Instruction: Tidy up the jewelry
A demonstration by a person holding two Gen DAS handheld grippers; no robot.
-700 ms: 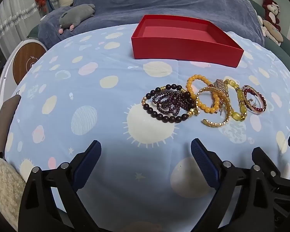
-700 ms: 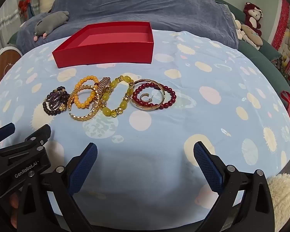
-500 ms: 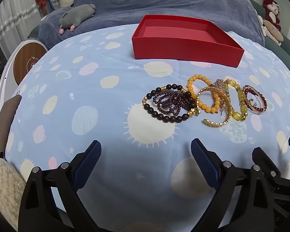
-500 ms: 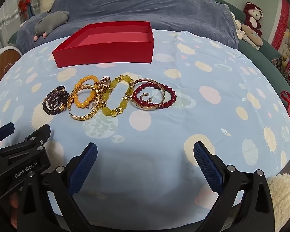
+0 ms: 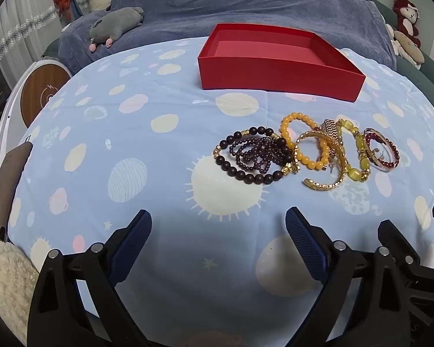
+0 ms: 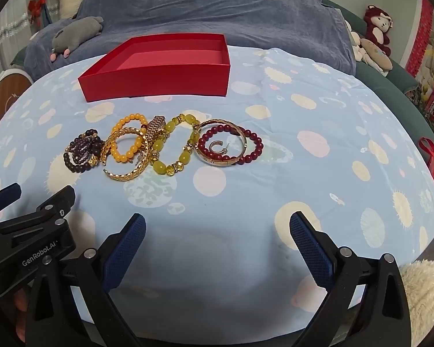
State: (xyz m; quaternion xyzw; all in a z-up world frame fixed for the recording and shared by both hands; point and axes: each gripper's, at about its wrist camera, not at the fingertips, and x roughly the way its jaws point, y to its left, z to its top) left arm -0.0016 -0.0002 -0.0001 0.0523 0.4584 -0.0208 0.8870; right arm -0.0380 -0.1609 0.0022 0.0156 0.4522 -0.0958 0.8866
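A row of bracelets lies on the blue spotted cloth: a dark bead bracelet (image 5: 253,156) (image 6: 82,153), an orange bead one (image 5: 303,141) (image 6: 128,141), a gold chain bangle (image 5: 329,173) (image 6: 127,170), a yellow-green bead one (image 6: 173,147), and a red bead one with a gold bangle (image 6: 231,146) (image 5: 382,151). An empty red box (image 5: 277,72) (image 6: 159,79) stands behind them. My left gripper (image 5: 218,231) is open and empty, in front of the dark beads. My right gripper (image 6: 217,234) is open and empty, in front of the red beads.
A grey-blue blanket (image 5: 246,3) with a grey plush toy (image 5: 115,23) lies behind the box. Plush toys (image 6: 376,34) sit at the far right. A round wooden-topped object (image 5: 40,92) is at the left edge. Fluffy white fabric (image 6: 422,295) is at the near right.
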